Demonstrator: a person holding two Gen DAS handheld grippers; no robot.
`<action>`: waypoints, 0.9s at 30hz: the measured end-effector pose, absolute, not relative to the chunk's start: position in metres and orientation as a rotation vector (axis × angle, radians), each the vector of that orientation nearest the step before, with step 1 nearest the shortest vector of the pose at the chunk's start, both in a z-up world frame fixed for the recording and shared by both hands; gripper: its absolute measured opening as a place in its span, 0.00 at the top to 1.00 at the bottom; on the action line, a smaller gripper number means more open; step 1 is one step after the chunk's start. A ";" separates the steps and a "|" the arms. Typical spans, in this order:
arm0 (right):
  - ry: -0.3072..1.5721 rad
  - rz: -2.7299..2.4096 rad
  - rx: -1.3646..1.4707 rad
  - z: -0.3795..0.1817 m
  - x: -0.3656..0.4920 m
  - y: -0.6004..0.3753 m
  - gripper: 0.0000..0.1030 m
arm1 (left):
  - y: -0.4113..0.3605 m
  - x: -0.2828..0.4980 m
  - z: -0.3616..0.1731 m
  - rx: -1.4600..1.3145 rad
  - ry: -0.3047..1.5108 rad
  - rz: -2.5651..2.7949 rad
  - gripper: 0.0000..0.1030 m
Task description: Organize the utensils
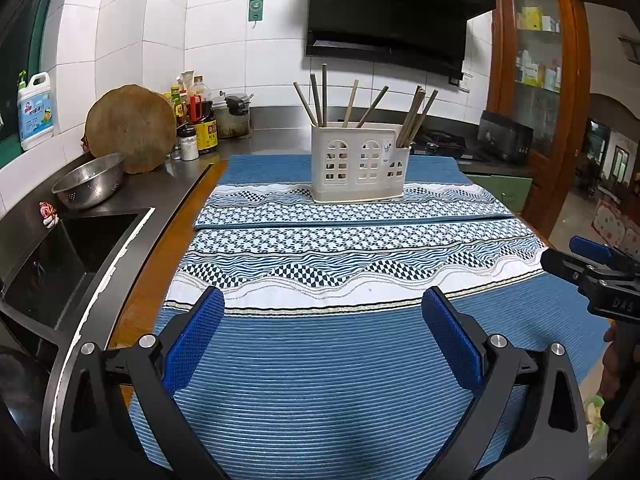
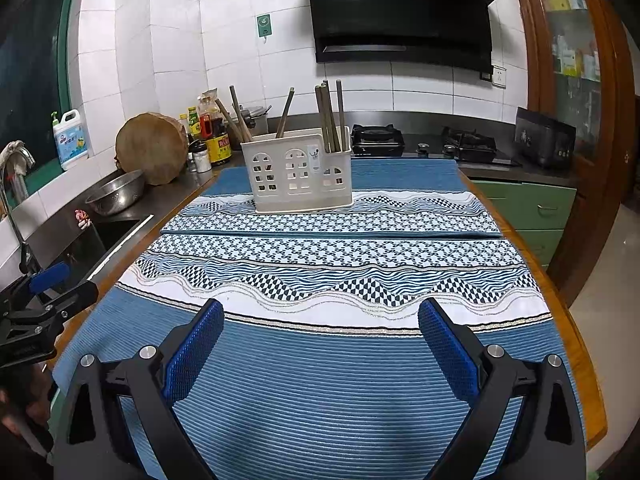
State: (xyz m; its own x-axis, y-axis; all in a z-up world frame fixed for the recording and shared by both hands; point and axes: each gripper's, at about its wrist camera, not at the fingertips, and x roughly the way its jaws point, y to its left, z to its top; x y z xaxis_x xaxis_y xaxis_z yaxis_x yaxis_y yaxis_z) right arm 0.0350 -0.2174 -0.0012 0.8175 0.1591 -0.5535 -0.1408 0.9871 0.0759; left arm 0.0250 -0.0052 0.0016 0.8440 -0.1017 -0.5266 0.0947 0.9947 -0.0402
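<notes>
My left gripper (image 1: 323,302) fills the bottom of its own view, both blue pads spread wide with nothing between them but striped blue cloth (image 1: 320,380). My right gripper (image 2: 321,314) sits the same way at the bottom of its view: released, empty. Each one also shows in the other's camera — the right as a black shape with a blue tip at the right edge, cut off by the frame, and the left at the lower left edge, likewise cut off, so those side glimpses tell me little about either one.

The holder (image 1: 359,162) stands upright at the centre of the left view, on the patterned band of the far mat (image 1: 440,208). It is cream plastic with arched window cut-outs. Chopsticks (image 1: 318,96) lean out of its top in loose groups: some at the left, two in the middle, a bunch in the lower right-hand compartment. Their lower ends are hidden behind the walls, and through the cut-outs I can't make out how the inside is divided. From the right view the sticks overlap, so I can't count them surely.

In the upper left of the left view, a round wooden board (image 1: 132,128) leans on the tiled wall, with a steel colander (image 1: 90,180) in front and bottles (image 1: 198,116) just beside it, their labels too small to read. The sink (image 1: 60,264) at the left edge is dark — I can't see what's inside it. The range hood (image 1: 392,16) hangs in the upper right.
</notes>
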 end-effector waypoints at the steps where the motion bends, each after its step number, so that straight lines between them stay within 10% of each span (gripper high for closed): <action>1: 0.592 0.159 0.031 -0.001 0.035 -0.218 0.08 | -0.005 0.025 0.002 -0.014 0.556 -0.105 0.05; 27: 0.595 0.160 0.019 -0.003 0.034 -0.216 0.08 | -0.005 0.025 0.002 -0.029 0.552 -0.114 0.05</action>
